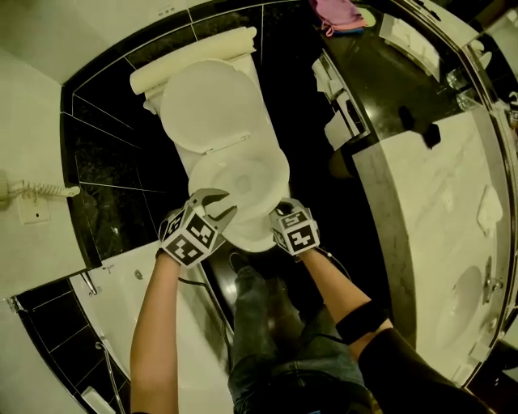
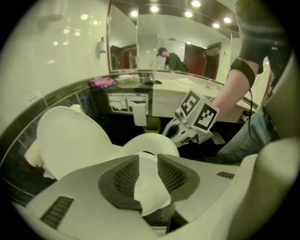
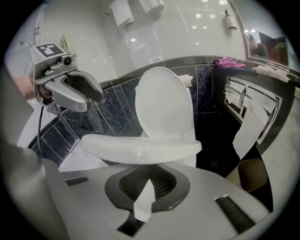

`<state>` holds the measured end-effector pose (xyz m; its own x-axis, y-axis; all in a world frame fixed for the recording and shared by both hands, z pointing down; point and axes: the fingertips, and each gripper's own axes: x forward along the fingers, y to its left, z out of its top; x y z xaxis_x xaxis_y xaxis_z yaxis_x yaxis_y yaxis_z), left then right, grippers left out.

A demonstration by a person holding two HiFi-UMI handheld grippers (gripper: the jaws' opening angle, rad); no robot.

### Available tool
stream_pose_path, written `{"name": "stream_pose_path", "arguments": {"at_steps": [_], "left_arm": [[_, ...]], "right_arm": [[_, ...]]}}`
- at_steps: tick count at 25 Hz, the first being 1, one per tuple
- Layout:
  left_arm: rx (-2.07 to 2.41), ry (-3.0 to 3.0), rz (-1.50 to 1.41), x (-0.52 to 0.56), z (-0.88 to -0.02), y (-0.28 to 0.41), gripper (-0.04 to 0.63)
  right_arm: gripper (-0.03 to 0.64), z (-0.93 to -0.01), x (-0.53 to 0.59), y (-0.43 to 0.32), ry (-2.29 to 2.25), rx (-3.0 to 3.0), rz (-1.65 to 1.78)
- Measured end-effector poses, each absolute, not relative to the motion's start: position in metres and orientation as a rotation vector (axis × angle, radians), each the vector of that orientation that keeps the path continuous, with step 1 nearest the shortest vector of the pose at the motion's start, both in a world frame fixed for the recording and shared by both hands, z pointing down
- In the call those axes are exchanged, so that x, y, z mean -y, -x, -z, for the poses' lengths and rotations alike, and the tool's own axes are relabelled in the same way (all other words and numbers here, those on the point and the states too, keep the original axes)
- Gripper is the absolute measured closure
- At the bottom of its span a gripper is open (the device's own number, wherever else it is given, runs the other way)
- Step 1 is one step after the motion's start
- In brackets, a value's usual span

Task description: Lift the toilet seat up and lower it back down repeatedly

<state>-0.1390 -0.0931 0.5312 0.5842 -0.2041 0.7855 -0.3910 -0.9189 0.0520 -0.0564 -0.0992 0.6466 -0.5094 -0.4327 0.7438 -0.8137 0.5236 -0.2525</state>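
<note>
A marble counter (image 1: 429, 186) runs along the right, close beside the toilet (image 1: 243, 61), with dark tiled wall behind. The lid (image 1: 212, 105) stands up against the tank. The seat (image 1: 247, 182) lies over the bowl. The left gripper (image 1: 212, 212) and right gripper (image 1: 285, 212) each pinch its front rim. A bin (image 3: 253, 176) sits under the counter, and a pink cloth (image 1: 338, 14) lies on top.
</note>
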Motion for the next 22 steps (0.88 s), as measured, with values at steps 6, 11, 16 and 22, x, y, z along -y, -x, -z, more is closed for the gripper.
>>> {"name": "stream_pose_path", "arguments": {"at_steps": [6,11,16,22], "left_arm": [[1.069,-2.640,-0.868,0.141,-0.461,0.179,0.595],[1.335,-2.526,-0.647,0.151,-0.442,0.222,0.595],[1.390,-2.449,-0.573,0.153,-0.441,0.251,0.595],[1.402,-2.438,-0.543,0.166,-0.439,0.272,0.595]], "right_arm": [[0.603,-0.616,0.142,0.069,-1.044,2.168,-0.776],[0.601,-0.588,0.180,0.093,-1.078,2.203,-0.723],[0.602,-0.562,0.219,0.105,-1.093,2.224,-0.634],[0.601,-0.551,0.272,0.114,-1.138,2.230,-0.543]]}}
